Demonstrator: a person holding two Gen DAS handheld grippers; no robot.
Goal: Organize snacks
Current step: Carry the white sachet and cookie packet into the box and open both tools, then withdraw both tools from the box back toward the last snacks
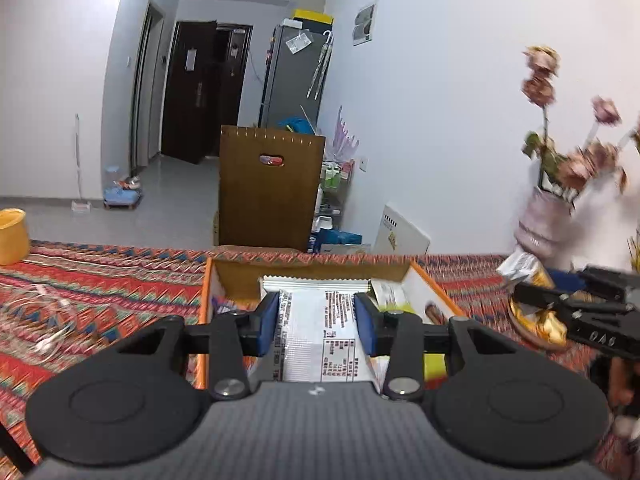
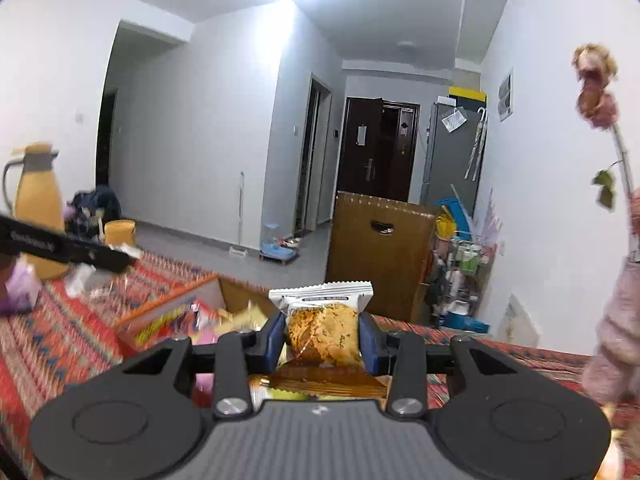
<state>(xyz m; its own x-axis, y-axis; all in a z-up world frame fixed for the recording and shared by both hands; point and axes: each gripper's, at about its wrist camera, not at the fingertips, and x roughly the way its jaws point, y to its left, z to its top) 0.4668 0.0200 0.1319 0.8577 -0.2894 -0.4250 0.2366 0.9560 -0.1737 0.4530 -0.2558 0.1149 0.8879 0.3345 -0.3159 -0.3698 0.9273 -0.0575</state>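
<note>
A: Gripping what, on the left?
B: The left gripper [image 1: 316,314] has its blue pads pressed on a flat silver foil packet [image 1: 320,332], held over the orange-rimmed cardboard box [image 1: 205,320] on the woven patterned cloth [image 1: 100,280].
A: And the right?
B: The right gripper [image 2: 322,338], nearly closed, pinches a crinkled clear packet [image 2: 322,328] with a round golden cake, just right of the box [image 2: 176,300].

A box [image 1: 424,284] sits on the bench [image 1: 100,280], with snacks [image 2: 192,320] in it. Behind the bench stands a carton [image 1: 272,188], a fridge [image 1: 296,72] behind that. A vase [image 1: 544,220] stands on the bench right of the box; a jug [image 2: 38,208] stands far left.
</note>
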